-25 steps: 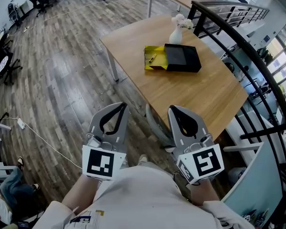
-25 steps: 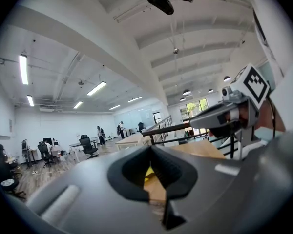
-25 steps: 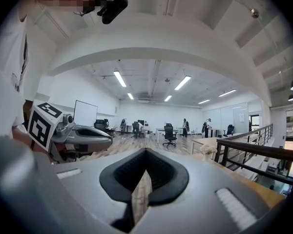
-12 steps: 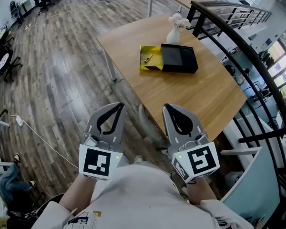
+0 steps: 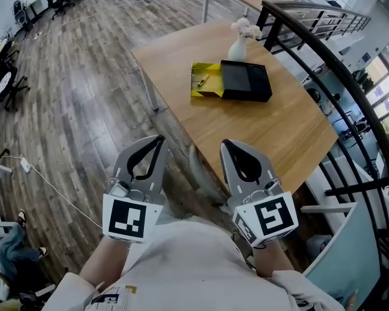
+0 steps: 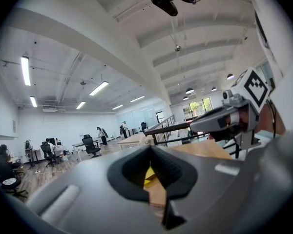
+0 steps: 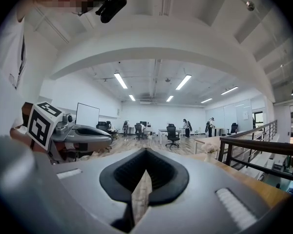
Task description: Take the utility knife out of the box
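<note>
Grippers clenched, utility knife (image 5: pixel 203 80) in yellow box (image 5: pixel 207 91)

Left gripper (image 5: pixel 157 142) and right gripper (image 5: pixel 228 146) are hovering off the wooden table (image 5: pixel 272 128), jaws pressed together, gripping nothing. The utility knife is lying inside the open yellow box, whose black lid (image 5: pixel 245 81) is touching it.

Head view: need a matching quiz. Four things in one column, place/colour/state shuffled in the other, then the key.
Things
1. vase
2. black box
3. utility knife
4. right gripper

Descriptions
A. lies in the yellow tray
B. shut, empty, held close to the person's body
C. white, with flowers, on the table beyond the box
D. dark, flat, touching the tray's side

Pairs: 1-C, 2-D, 3-A, 4-B
</note>
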The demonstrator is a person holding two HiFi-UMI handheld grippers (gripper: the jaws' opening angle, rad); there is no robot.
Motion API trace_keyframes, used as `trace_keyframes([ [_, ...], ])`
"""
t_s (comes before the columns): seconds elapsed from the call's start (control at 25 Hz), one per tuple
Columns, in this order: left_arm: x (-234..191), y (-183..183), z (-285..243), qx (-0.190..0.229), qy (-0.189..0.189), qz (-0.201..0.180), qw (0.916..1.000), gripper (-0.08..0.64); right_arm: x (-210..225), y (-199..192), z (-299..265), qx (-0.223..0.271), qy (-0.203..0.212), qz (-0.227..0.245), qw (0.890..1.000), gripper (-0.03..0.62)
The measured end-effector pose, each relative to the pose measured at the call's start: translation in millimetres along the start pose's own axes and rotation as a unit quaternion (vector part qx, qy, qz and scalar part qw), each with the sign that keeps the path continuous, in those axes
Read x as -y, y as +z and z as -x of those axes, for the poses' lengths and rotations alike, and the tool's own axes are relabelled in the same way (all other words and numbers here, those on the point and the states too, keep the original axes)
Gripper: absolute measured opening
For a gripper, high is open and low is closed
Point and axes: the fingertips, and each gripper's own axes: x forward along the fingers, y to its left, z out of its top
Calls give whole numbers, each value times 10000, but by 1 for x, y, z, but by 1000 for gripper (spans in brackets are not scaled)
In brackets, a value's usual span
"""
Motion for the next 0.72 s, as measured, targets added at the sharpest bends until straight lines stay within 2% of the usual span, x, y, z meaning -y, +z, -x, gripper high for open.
trace_keyframes([
  [0.28,-26,-23,-23,-86,-212,64,9997,2,-7,-5,-43,-93,-24,86,9999,0],
  [0.72,-105,-38,-98,-85,-682,129,9976,2,14,-6,-142,-384,-454,-41,9982,0],
])
